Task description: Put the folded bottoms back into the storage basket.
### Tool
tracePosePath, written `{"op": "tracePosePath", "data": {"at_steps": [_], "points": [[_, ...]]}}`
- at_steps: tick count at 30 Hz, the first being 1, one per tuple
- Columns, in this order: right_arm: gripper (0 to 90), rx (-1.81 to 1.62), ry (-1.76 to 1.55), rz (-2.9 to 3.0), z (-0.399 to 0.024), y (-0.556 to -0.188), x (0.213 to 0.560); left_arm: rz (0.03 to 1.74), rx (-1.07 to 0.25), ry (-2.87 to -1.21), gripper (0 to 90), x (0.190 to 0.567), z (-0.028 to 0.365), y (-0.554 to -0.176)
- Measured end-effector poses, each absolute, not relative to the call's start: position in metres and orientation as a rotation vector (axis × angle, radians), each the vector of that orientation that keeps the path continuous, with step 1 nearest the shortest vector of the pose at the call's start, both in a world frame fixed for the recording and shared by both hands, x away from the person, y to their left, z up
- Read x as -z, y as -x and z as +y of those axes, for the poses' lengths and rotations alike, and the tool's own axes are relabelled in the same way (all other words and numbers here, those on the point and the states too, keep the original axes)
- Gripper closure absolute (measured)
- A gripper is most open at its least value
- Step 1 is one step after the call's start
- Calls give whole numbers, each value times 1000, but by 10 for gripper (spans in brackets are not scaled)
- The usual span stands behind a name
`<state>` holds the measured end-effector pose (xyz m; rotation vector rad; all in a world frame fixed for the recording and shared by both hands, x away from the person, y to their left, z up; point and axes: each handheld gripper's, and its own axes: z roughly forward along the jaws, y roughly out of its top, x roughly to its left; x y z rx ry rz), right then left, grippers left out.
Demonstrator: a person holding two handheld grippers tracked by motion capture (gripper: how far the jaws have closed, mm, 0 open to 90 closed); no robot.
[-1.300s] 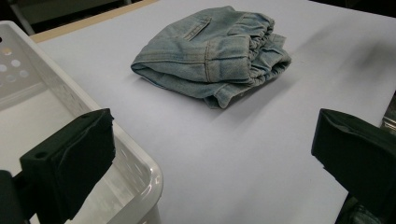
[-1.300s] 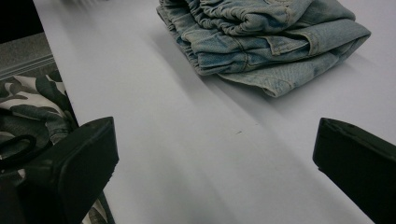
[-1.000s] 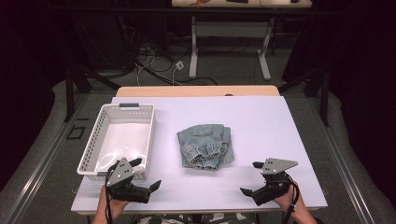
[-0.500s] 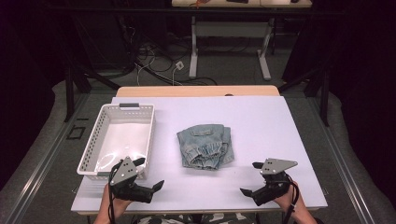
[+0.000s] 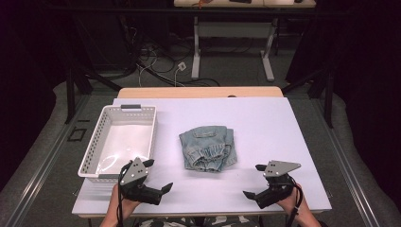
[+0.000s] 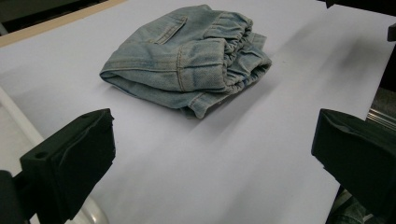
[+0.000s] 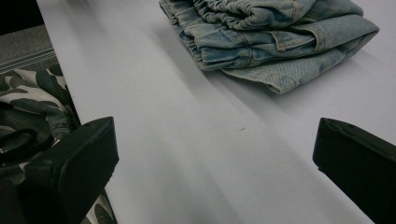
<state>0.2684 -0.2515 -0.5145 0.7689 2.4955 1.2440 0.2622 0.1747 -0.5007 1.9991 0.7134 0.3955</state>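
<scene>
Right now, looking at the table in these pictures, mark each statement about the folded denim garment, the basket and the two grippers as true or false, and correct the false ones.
1. The folded denim garment lies inside the white basket. False: it lies on the white table, beside the basket.
2. The left gripper is open. True.
3. The right gripper grips the garment. False: it is open, apart from the garment.
4. The basket holds nothing. True.
5. The garment lies between the two grippers, farther from the person. True.
</scene>
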Motion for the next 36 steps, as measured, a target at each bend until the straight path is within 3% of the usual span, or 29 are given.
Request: {"op": "tracePosePath", "data": {"at_steps": [36], "points": [[1, -1220, -753, 2523, -248, -269, 517, 694, -358, -2065, 0, 494, 126, -287]]}}
